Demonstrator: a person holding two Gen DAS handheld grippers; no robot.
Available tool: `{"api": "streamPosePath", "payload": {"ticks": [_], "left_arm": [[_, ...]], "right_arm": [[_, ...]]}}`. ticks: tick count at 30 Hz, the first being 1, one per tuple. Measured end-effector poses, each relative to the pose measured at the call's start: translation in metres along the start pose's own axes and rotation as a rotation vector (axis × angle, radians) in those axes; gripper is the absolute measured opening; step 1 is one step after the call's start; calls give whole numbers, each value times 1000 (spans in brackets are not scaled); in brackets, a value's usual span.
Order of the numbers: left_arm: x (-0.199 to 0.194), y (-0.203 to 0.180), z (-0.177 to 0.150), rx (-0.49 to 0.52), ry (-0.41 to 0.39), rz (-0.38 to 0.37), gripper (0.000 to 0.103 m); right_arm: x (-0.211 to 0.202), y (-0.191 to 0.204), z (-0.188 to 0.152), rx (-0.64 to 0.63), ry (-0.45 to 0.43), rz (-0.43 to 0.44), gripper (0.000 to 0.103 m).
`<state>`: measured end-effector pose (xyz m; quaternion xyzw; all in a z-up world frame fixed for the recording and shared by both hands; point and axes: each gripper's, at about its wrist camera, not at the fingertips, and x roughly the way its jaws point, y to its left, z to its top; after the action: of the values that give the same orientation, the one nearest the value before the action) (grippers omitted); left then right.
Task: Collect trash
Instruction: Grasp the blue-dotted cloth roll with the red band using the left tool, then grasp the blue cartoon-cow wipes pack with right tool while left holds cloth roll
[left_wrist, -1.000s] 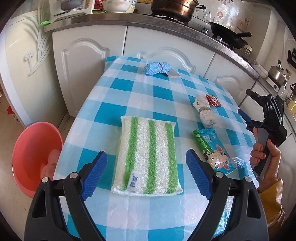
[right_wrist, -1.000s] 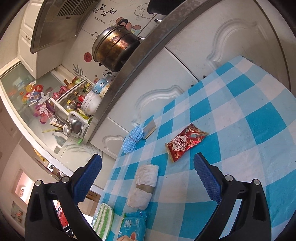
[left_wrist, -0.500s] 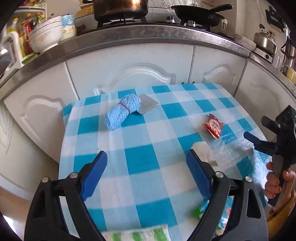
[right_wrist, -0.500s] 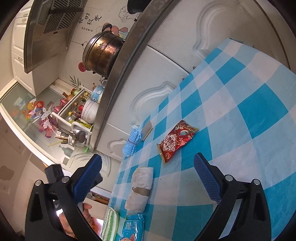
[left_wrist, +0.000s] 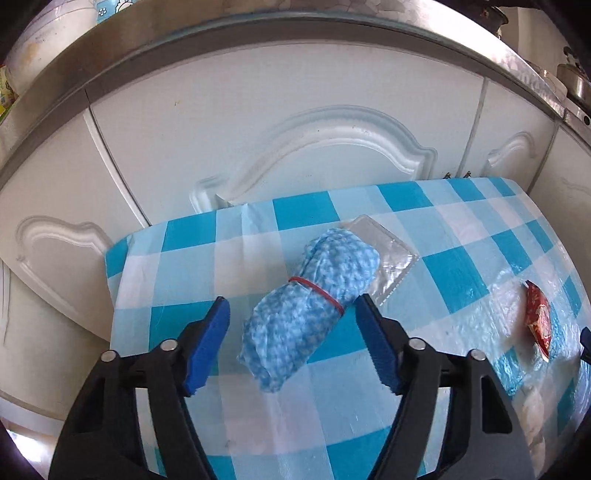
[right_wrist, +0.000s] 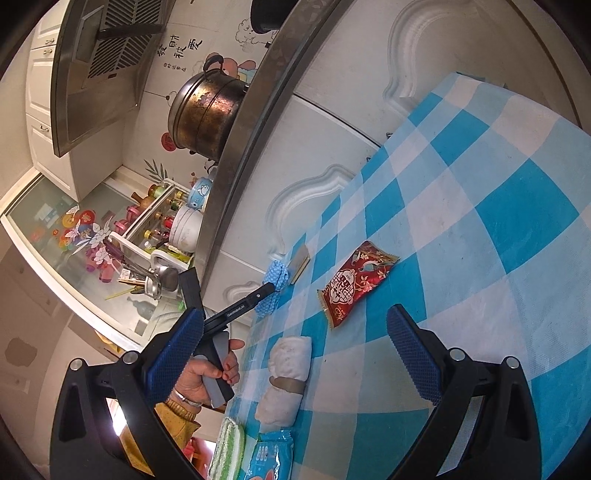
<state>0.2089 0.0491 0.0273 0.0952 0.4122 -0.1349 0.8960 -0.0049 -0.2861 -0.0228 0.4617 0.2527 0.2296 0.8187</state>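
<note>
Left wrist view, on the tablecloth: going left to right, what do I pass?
Blue checked cloth roll bound with a red rubber band → clear plastic wrapper partly under its far end → red snack packet near the right edge.

On the blue-and-white checked tablecloth (right_wrist: 517, 206): one rolled blue checked cloth bound with a red rubber band (left_wrist: 314, 306), one flat clear plastic packet (left_wrist: 391, 258) touching it, one red printed snack wrapper (right_wrist: 354, 282), one rolled white cloth with a tan band (right_wrist: 286, 380), one green-and-white striped sponge cloth (right_wrist: 229, 450) and one blue printed wipes pack (right_wrist: 269, 458). Beyond the table: one large bronze-coloured lidded pot (right_wrist: 205, 112), one steel range hood (right_wrist: 99, 70). Two black grippers with blue pads are in view.
</note>
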Motion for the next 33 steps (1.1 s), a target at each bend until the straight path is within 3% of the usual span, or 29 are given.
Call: {"api": "streamPosePath", "payload": {"ticks": [1,4,6,10,13,24,33], "left_arm": [[2,1,1,-9,-1,-2,56],[9,4,2,-27,-3,2,44],[7,4,4,-42,-20,0,27],[-6,2,17,-68,-96,7,24],[-2,-7,29,-45,-102,17,23],[52,-57,53,164,29,135,23],[26,-89,31,257,84,-86,22]], "right_arm": [[1,0,0,-1,1,1,98],[1,-1,0,0,0,3,98],[1,-2,0,4,-2,10,98],[0,-3,0,6,-4,16,98],[0,-3,1,5,-3,19,98],[-1,-3,0,6,-3,21,98],[0,-3,1,1,1,15,98]]}}
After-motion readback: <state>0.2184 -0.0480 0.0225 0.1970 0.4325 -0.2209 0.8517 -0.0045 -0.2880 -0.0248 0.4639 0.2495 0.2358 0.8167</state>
